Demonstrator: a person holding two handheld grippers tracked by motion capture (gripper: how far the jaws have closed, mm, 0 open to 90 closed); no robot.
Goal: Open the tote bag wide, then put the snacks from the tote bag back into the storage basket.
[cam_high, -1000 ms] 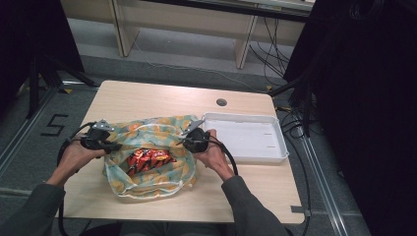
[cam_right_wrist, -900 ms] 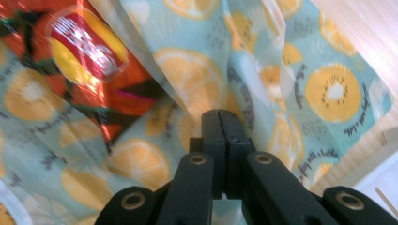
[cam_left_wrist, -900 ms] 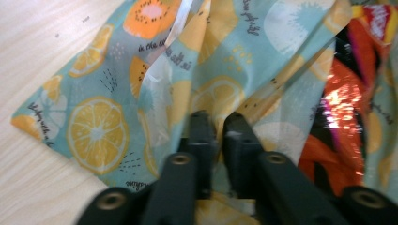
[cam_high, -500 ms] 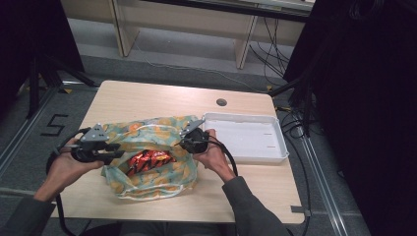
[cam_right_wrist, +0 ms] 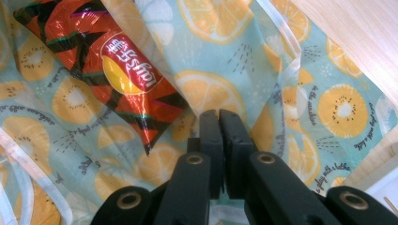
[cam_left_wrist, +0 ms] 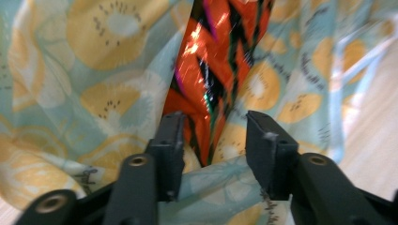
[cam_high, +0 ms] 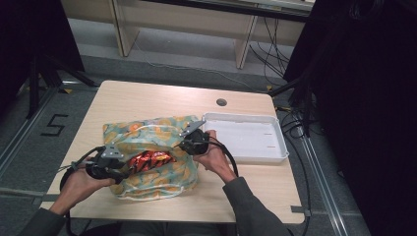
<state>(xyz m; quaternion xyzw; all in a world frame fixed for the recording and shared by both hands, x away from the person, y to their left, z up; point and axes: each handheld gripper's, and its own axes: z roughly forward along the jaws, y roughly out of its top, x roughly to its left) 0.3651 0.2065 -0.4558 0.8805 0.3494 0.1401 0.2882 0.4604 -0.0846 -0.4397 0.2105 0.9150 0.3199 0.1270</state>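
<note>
A fruit-print fabric bag [cam_high: 164, 179] lies on the wooden table [cam_high: 147, 101], its mouth held apart. A red and orange chip packet [cam_high: 150, 158] shows inside the mouth. My left gripper [cam_high: 124, 168] is at the bag's near left side and points at the packet. Its jaws have just been opening and stand open [cam_left_wrist: 213, 126]. The bag's cloth [cam_left_wrist: 94, 93] and the packet [cam_left_wrist: 220, 56] lie just ahead, unpinched. My right gripper [cam_high: 179, 146] is shut [cam_right_wrist: 218, 115] on the bag's rim cloth [cam_right_wrist: 225, 56], beside the packet [cam_right_wrist: 108, 56].
A white tray [cam_high: 246, 150] sits on the table right of the bag, close to my right hand. A round cable hole [cam_high: 221, 102] lies in the far table top. Cables trail from both grippers over the near edge.
My left gripper has let go of the bag's left rim, opened, and moved toward the near edge and the packet. The bag's left side has sagged. The right gripper has stayed put.
</note>
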